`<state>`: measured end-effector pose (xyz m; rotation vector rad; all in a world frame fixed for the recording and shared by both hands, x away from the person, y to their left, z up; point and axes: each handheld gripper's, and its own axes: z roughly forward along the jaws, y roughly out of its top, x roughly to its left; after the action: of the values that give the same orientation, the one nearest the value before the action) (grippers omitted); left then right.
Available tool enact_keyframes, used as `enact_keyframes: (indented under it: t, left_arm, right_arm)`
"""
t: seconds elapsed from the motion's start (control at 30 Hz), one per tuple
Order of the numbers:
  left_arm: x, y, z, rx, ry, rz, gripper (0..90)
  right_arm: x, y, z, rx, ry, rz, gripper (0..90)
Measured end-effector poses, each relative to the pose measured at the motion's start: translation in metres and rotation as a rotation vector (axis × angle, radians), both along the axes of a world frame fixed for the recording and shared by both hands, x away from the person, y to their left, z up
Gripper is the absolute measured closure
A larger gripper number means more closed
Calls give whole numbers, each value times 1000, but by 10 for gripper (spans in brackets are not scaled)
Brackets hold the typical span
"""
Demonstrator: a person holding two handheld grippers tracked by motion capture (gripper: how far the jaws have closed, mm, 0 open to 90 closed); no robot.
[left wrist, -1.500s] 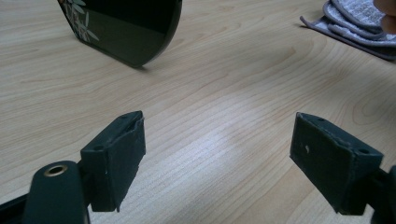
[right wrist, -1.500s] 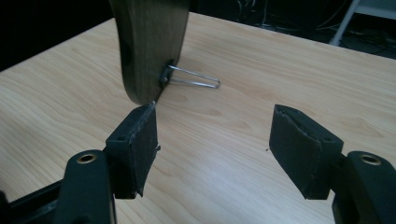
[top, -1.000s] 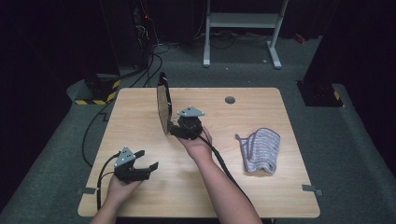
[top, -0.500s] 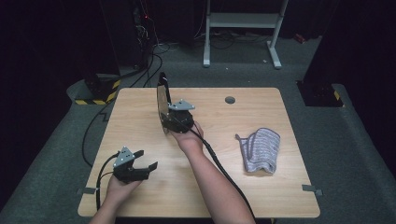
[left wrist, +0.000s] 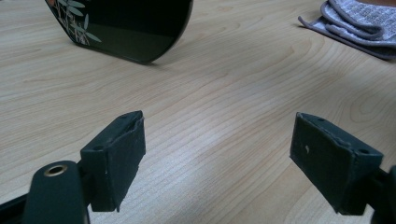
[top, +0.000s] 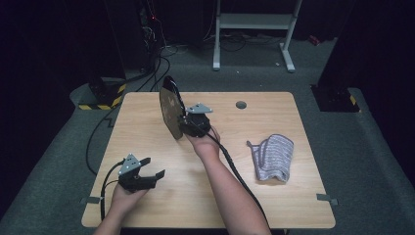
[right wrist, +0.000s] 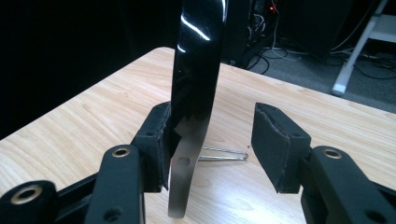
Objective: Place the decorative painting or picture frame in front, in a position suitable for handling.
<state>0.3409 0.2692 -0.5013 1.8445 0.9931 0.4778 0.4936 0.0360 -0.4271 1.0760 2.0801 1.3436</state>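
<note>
Moved since the earlier frame: right gripper [top: 182, 126], shifted slightly toward the far left of the tabletop [top: 147, 147], jaws having just been closing with the plaque between them.

Item: black glossy plaque [top: 169, 108], standing on edge at the far left-centre of the tabletop, between the right gripper's jaws. In the right gripper view the plaque [right wrist: 196, 70] rises upright against the left pad; the right pad stands apart from it. A metal stand piece [right wrist: 182, 186] and wire leg [right wrist: 224, 154] show below.

Finish: dark lacquer, leaf pattern on its face [left wrist: 74, 23].

Right gripper: half spread, not clamped.

Left gripper [top: 151, 169]: near left edge, jaws wide apart, nothing between them.

Also present: striped grey cloth [top: 273, 156], right side, well apart.
</note>
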Motion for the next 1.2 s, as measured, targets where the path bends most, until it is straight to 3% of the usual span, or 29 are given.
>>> enact_keyframes:
  t: [0.13, 0.3, 0.43, 0.5, 0.73, 1.1, 1.2]
  left_arm:
    - [0, 0, 0, 2, 0, -4, 185]
    - [0, -1, 0, -2, 5, -7, 184]
    - [1, -1, -1, -3, 9, -8, 184]
    - [1, -1, -1, 0, 9, -11, 184]
    - [1, -1, -2, 6, 11, -11, 184]
    - [2, 0, -3, 12, 11, -8, 184]
    - [2, 0, -3, 15, 13, -9, 185]
  right_arm:
    - [4, -8, 0, 10, 10, -8, 501]
    - [8, -11, 0, 15, 1, 41, 512]
    - [10, -3, 0, -8, 12, 71, 336]
    - [12, 1, 0, 6, 22, 89, 335]
    - [19, 10, 4, 51, -42, 63, 527]
    - [30, 18, 4, 78, -19, 85, 787]
    - [30, 18, 4, 92, -9, 102, 805]
